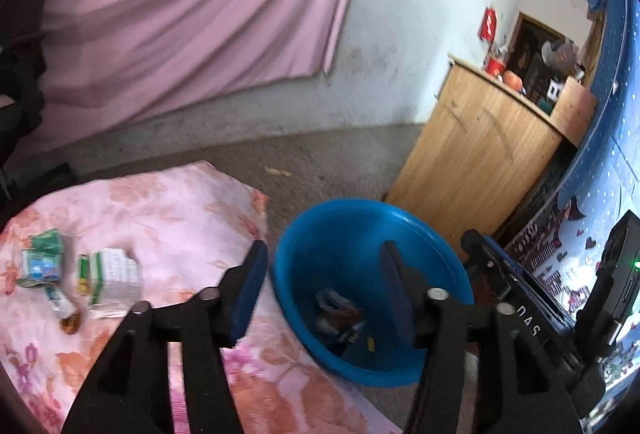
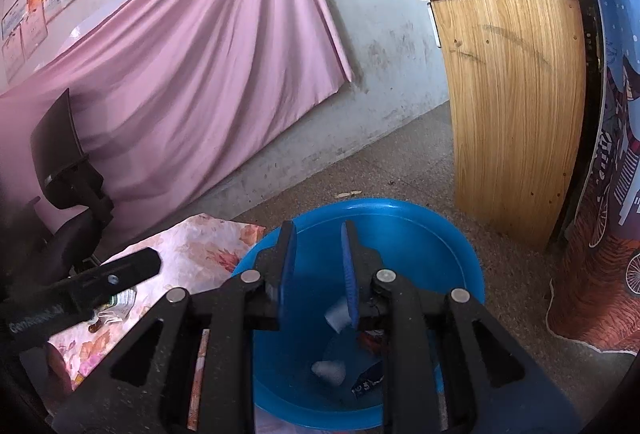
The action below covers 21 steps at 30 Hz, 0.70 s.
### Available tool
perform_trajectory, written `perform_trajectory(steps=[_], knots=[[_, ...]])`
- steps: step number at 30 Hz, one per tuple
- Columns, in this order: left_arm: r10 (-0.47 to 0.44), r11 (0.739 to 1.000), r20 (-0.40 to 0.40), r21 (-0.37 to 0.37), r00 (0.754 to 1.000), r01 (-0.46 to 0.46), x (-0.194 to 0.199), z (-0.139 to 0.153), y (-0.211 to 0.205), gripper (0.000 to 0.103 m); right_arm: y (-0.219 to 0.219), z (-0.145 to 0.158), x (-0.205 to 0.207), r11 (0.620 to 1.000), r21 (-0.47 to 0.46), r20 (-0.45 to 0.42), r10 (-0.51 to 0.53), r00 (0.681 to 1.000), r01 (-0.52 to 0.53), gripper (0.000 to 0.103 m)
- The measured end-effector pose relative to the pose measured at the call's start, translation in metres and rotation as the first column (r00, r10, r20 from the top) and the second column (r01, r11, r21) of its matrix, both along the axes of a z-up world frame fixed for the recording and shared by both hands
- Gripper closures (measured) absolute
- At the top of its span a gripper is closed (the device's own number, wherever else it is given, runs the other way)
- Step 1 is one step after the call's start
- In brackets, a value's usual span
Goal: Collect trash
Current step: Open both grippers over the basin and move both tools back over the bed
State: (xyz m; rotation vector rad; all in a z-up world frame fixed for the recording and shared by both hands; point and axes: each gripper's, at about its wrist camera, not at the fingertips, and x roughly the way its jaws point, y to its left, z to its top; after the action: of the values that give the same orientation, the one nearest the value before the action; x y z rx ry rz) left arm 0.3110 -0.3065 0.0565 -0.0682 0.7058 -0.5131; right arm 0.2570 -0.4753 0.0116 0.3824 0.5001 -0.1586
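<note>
A blue plastic basin [image 1: 320, 234] stands on the floor beside a floral-covered table [image 1: 172, 205]; it also shows in the right wrist view [image 2: 440, 234]. Wrappers [image 1: 340, 314] lie in its bottom. In the right wrist view a white crumpled piece [image 2: 329, 370] and a dark wrapper [image 2: 368, 380] lie inside, and a pale scrap [image 2: 338, 316] is blurred just below the right finger. My left gripper [image 1: 324, 254] is open and empty over the basin's near rim. My right gripper [image 2: 318, 238] is open above the basin. On the table lie green-and-white packets [image 1: 42, 262] and a white box [image 1: 118, 274].
A wooden cabinet [image 2: 516, 105] stands right of the basin by a blue patterned curtain [image 2: 612, 153]. A pink cloth [image 2: 192, 65] hangs on the wall. A black office chair [image 2: 68, 169] is behind the table. The right gripper's body [image 1: 520, 298] shows at the right of the left wrist view.
</note>
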Motion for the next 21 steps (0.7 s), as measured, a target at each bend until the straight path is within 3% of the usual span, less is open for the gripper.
perform_trajectory(steps=[3, 7, 9, 14, 21], knots=[[0.058, 0.998, 0.079, -0.014, 0.995, -0.057, -0.013, 0.006, 0.022, 0.028, 0.004, 0.003, -0.002, 1.0, -0.009, 0.02, 0.008, 1.0, -0.008, 0.046], [0.146, 0.989, 0.178, -0.045, 0.973, -0.141, -0.032, 0.015, 0.053, 0.004, 0.013, 0.014, -0.008, 0.999, -0.031, 0.091, 0.03, 0.995, -0.027, 0.03], [0.19, 0.981, 0.216, -0.066, 0.958, -0.18, -0.042, 0.019, 0.069, 0.003, 0.018, 0.02, -0.012, 0.998, -0.046, 0.129, 0.038, 0.991, -0.032, 0.025], [0.269, 0.963, 0.29, -0.103, 0.919, -0.249, -0.064, 0.024, 0.109, 0.003, 0.037, 0.036, -0.025, 0.994, -0.098, 0.237, 0.061, 0.97, -0.038, 0.0], [0.371, 0.928, 0.374, -0.127, 0.85, -0.349, -0.094, 0.026, 0.16, 0.002, 0.069, 0.052, -0.046, 0.986, -0.145, 0.411, 0.137, 0.901, -0.084, 0.0]])
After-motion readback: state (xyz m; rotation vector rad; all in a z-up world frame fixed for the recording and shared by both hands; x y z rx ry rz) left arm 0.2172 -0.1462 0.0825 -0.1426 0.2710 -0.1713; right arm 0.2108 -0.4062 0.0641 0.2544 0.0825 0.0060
